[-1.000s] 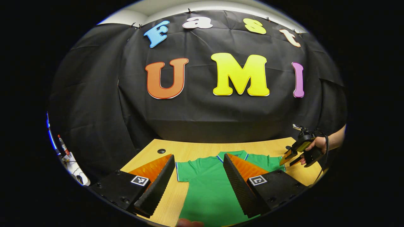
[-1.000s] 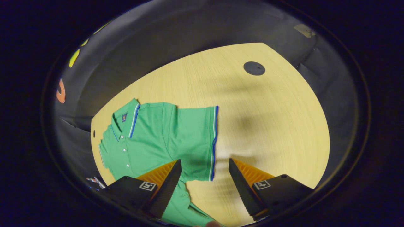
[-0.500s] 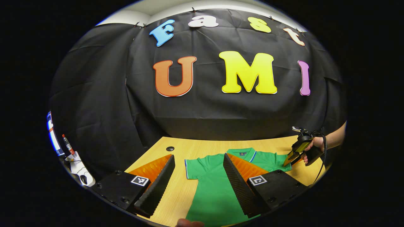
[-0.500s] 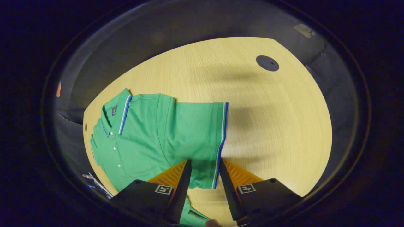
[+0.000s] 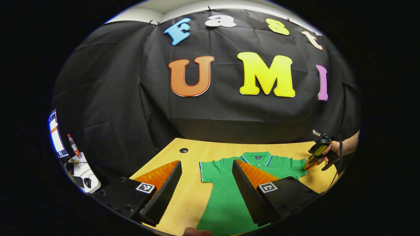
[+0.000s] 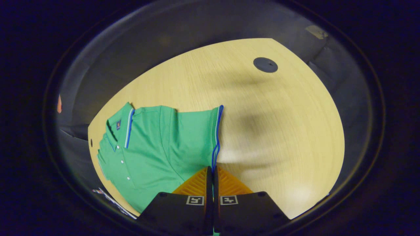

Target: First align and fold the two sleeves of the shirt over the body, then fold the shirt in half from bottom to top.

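Note:
A green polo shirt with blue-and-white trim lies flat, collar at the far side, on the wooden table. My left gripper hovers open above the near left part of the shirt, and the left sleeve appears between its fingers. In the right gripper view the shirt spreads to the left. My right gripper is shut on the trimmed cuff of the right sleeve, which curls up at the pinch. The left gripper view shows that right gripper held by a hand at the shirt's far right.
A round black cable hole sits in the table's far left corner, another cable hole at the far right. Left of the table is a side desk with a bottle. Bare wood stretches right of the sleeve.
My right gripper has closed from wide open onto the sleeve cuff, which now bunches up. My left gripper has drifted left, staying open.

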### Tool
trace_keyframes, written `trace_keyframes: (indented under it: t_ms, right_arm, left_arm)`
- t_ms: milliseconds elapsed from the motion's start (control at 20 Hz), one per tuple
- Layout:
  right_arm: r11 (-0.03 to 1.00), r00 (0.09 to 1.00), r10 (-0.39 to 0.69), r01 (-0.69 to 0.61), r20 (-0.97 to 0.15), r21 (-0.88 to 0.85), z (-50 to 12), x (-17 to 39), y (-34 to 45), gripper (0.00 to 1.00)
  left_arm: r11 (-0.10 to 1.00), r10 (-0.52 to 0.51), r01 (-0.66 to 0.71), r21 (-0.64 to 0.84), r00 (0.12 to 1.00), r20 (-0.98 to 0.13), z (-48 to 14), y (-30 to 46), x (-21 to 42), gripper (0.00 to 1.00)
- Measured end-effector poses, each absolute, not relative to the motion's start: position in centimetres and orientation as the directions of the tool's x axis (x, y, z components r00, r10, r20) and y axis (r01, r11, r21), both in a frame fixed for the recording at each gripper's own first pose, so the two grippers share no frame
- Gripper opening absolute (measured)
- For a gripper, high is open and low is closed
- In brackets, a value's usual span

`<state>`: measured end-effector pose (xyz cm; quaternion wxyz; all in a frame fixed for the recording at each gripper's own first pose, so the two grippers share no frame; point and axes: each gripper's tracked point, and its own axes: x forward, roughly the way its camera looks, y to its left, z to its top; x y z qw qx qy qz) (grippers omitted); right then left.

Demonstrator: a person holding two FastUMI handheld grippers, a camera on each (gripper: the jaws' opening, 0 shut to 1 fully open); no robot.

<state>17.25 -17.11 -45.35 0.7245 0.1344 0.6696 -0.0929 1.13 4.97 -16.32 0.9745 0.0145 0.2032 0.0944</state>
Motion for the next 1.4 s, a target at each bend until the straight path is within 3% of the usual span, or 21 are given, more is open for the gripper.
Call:
trace_keyframes:
  t_ms: [100, 200, 550, 1150, 1350, 1400]
  right_arm:
    - [0.953, 0.108, 0.040, 0.294, -0.993, 0.071, -44.2, 17.5, -16.7, 0.07]
    - [0.948, 0.123, 0.042, 0.307, -0.991, 0.079, -43.1, 17.7, -16.0, 0.03]
    - [0.957, 0.170, 0.072, 0.268, -0.983, 0.116, -40.7, 19.0, -10.3, 0.03]
    - [0.971, 0.064, 0.119, 0.203, -0.991, 0.130, -45.2, 18.2, 0.0, 0.03]
    - [0.967, 0.102, 0.146, 0.196, -0.984, 0.164, -44.9, 18.9, 1.3, 0.18]
    - [0.966, 0.116, 0.149, 0.194, -0.982, 0.170, -44.5, 19.1, 1.5, 0.34]
  left_arm:
    - [0.981, 0.193, -0.185, 0.057, 0.896, -0.400, -16.5, 5.3, 1.0, 0.99]
    - [0.981, 0.188, -0.186, 0.045, 0.895, -0.403, -16.6, 5.5, 0.7, 0.99]
    - [0.983, 0.174, -0.180, 0.024, 0.895, -0.412, -17.0, 6.8, -0.2, 0.99]
    - [0.966, 0.246, -0.258, 0.037, 0.857, -0.453, -17.7, 12.4, -2.9, 0.99]
    - [0.969, 0.236, -0.242, 0.044, 0.862, -0.449, -17.1, 12.9, -2.5, 0.99]
    - [0.972, 0.222, -0.230, 0.035, 0.867, -0.447, -17.2, 12.7, -2.4, 0.99]
